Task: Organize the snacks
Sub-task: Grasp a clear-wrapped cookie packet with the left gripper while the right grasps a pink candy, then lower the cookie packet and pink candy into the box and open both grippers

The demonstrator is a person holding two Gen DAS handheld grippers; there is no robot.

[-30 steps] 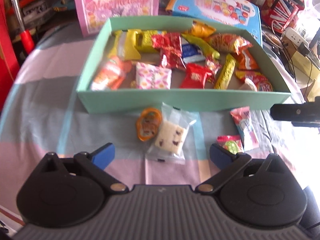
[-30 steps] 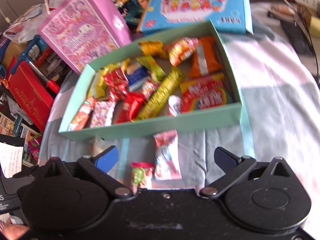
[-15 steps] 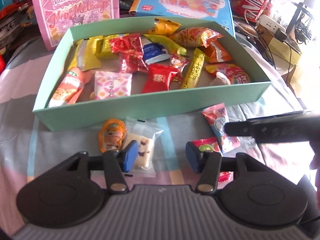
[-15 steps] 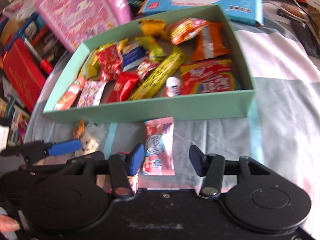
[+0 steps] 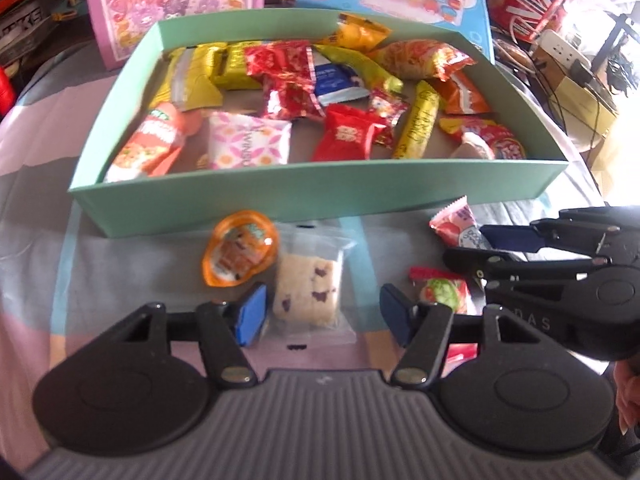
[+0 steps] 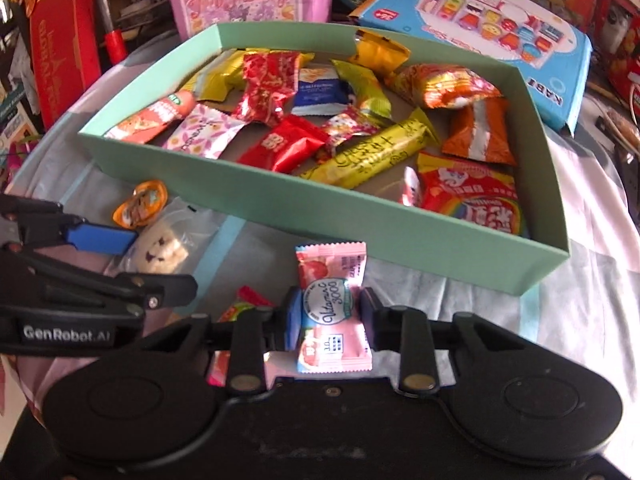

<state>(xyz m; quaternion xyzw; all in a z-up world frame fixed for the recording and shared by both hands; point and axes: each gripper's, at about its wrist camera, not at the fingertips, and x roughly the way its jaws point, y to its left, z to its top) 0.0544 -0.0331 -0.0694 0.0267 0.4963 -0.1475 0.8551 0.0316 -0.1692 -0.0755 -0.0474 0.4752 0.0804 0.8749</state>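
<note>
A mint-green box [image 5: 280,200] holds several wrapped snacks. In front of it on the cloth lie an orange jelly cup [image 5: 240,254], a clear bag with a fruit-cake slice [image 5: 310,294] and a small red-green candy packet [image 5: 440,294]. My left gripper [image 5: 322,316] straddles the cake bag; its jaws are opening and the pads stand clear of the bag. My right gripper [image 6: 330,314] is closing on a pink vitamin packet [image 6: 332,276], with both pads against its sides. The other gripper shows in each view: the right gripper [image 5: 466,246] and the left gripper [image 6: 164,264].
Behind the box [image 6: 280,204] stand a pink gift bag [image 5: 176,0] and a blue toy carton [image 6: 480,28]. Red boxes [image 6: 60,40] crowd the left edge; a power strip [image 5: 560,48] with cables lies at the right. The cloth is grey and pink.
Both grippers went from wide open to narrower. The right one rolled level, moved in and came down around the pink packet. The left one sank over the cake bag.
</note>
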